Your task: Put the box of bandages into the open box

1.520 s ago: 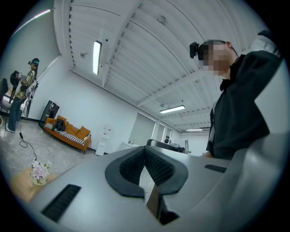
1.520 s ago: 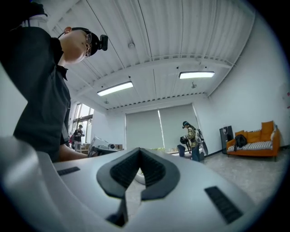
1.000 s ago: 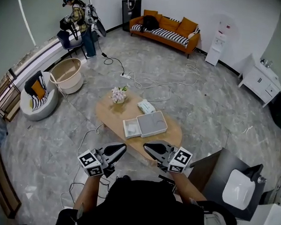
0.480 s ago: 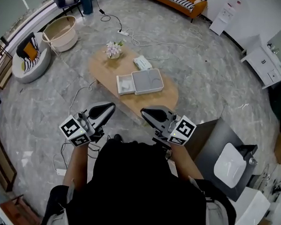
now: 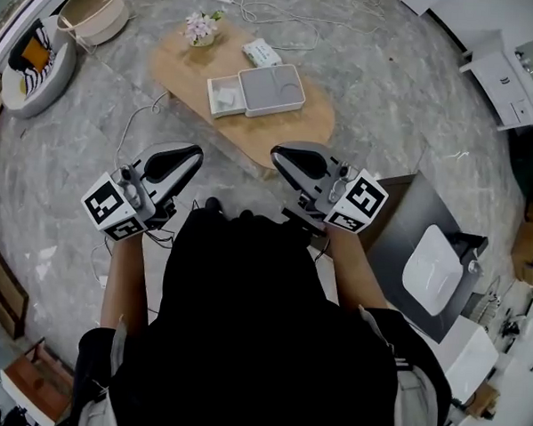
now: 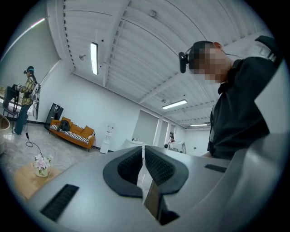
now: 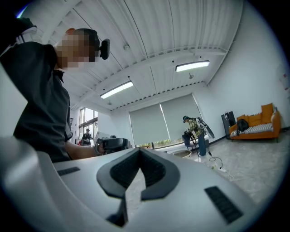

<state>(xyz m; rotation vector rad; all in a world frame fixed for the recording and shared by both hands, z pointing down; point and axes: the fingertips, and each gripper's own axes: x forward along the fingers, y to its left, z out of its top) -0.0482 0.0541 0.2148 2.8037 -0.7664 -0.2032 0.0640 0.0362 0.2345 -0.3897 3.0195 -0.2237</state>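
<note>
I hold the left gripper (image 5: 188, 153) and the right gripper (image 5: 283, 157) level in front of my body, pointing toward the oval wooden table (image 5: 293, 133) and stopping short of it. I read this as a carrying pose, with nothing in reach. The box of bandages (image 5: 260, 52) lies on the tabletop just beyond the open box (image 5: 271, 89), outside it, near a small vase of flowers (image 5: 201, 24). The left gripper's jaws are pressed together on nothing. The right gripper's pads meet at the tips, likewise empty.
</note>
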